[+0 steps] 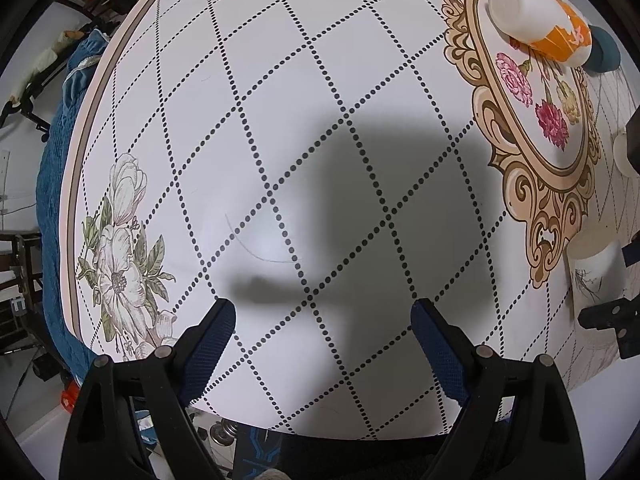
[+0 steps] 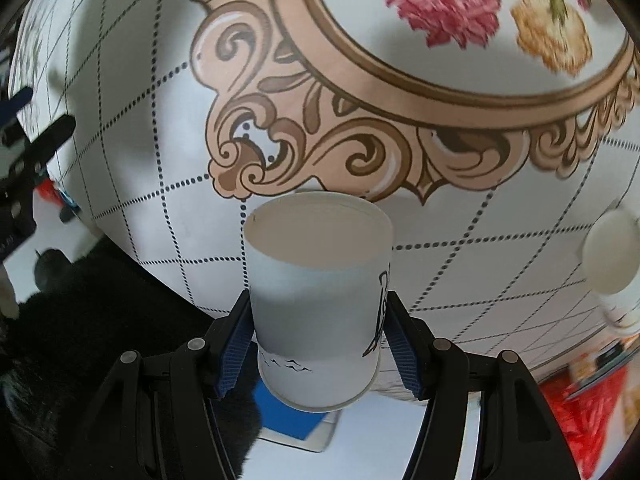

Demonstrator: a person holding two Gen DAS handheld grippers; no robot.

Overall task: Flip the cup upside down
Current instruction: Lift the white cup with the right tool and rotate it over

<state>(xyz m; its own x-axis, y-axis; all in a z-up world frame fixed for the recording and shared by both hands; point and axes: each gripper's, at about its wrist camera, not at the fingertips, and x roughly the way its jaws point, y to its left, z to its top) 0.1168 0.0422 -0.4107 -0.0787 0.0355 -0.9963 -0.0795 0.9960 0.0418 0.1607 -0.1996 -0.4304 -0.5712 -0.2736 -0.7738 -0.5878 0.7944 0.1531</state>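
Gripping the cup [image 2: 318, 300], right tongs [image 2: 318, 336] clamp its sides.

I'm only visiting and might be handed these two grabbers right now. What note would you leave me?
Right gripper: fingers shut on the white paper cup, held off the patterned table.
Left gripper: open, holding nothing, over the table.
Done: cup is grasped. Whether it is turned over yet is hard to tell from these views.
Left: finish the flip, set the cup mouth-down on the table, let go.
A white bottle lies farther back.
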